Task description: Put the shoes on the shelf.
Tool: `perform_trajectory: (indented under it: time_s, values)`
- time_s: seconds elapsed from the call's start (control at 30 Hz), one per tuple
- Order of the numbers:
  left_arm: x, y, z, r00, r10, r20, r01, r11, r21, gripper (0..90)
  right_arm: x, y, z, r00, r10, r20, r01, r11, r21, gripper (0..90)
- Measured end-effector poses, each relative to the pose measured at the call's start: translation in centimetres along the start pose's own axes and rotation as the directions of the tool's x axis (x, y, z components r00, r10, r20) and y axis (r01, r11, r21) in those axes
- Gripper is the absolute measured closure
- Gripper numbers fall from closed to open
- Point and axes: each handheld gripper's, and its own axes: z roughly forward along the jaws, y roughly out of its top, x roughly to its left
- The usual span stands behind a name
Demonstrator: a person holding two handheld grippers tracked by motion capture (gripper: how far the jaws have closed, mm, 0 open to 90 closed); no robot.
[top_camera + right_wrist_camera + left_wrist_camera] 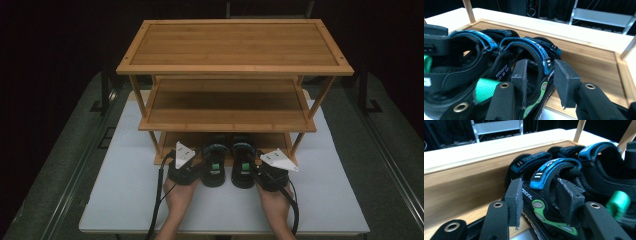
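Observation:
A pair of black sandals with blue straps stands side by side on the bottom board (272, 140) of a bamboo rack, heels toward me. My left gripper (199, 169) sits at the outer side of the left sandal (214, 169). In the left gripper view, the left gripper (540, 202) straddles the left sandal's (554, 167) side wall and blue strap, its pads standing apart from them. My right gripper (256, 170) mirrors it at the right sandal (243, 169). In the right gripper view, the right gripper (541, 82) is open around the right sandal's (529, 46) strapped edge.
The rack has a top shelf (235, 45) and a middle shelf (225, 107), which overhangs the sandals. It stands on a white board (125, 190) over a grey table. Slanted rack legs (154, 142) flank the bottom board. Both hands rest near the board's front edge.

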Motion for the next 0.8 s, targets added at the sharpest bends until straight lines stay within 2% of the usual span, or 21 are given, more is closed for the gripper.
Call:
perform_trajectory:
  time_s: [0.1,0.33,0.37,0.43,0.6,0.67,0.73,0.8]
  values:
    - [-0.1,0.0,-0.6,0.9999,0.004,0.01,-0.004,1.0,-0.006,56.0,-0.1,0.0,-0.9,0.9999,-0.009,-0.005,0.009,1.0,-0.012,61.9]
    - [-1.5,-0.4,-2.9,0.9978,0.056,0.036,-0.055,0.9982,-0.025,53.5,0.2,-0.3,-3.0,0.9981,-0.035,-0.05,0.034,0.999,-0.021,60.5]
    - [-1.7,-0.6,-3.1,0.9969,0.062,0.049,-0.061,0.998,-0.02,53.3,0.2,-0.4,-3.3,0.9976,-0.042,-0.056,0.041,0.999,-0.022,60.0]
    - [-1.9,-1.0,-3.4,0.9972,0.059,0.046,-0.058,0.9982,-0.016,52.1,0.2,-0.7,-3.9,0.9968,-0.044,-0.066,0.043,0.999,-0.016,59.0]
    - [-2.3,-2.1,-3.7,0.996,0.07,0.056,-0.07,0.9975,0.009,50.4,0.5,-1.6,-5.3,0.9924,-0.087,-0.088,0.086,0.996,-0.006,54.7]
    - [-2.4,-2.6,-3.7,0.9958,0.071,0.058,-0.073,0.997,0.028,48.5,0.6,-2.1,-5.5,0.9899,-0.098,-0.102,0.1,0.995,0.01,54.1]
    - [-2.3,-3.0,-3.6,0.9967,0.051,0.064,-0.053,0.998,0.035,46.8,0.6,-2.6,-5.4,0.9881,-0.103,-0.114,0.108,0.994,0.032,53.8]
    - [-2.4,-3.4,-3.4,0.9965,0.062,0.056,-0.065,0.9963,0.056,46.5,0.5,-3.1,-5.1,0.9867,-0.102,-0.126,0.11,0.992,0.054,53.6]
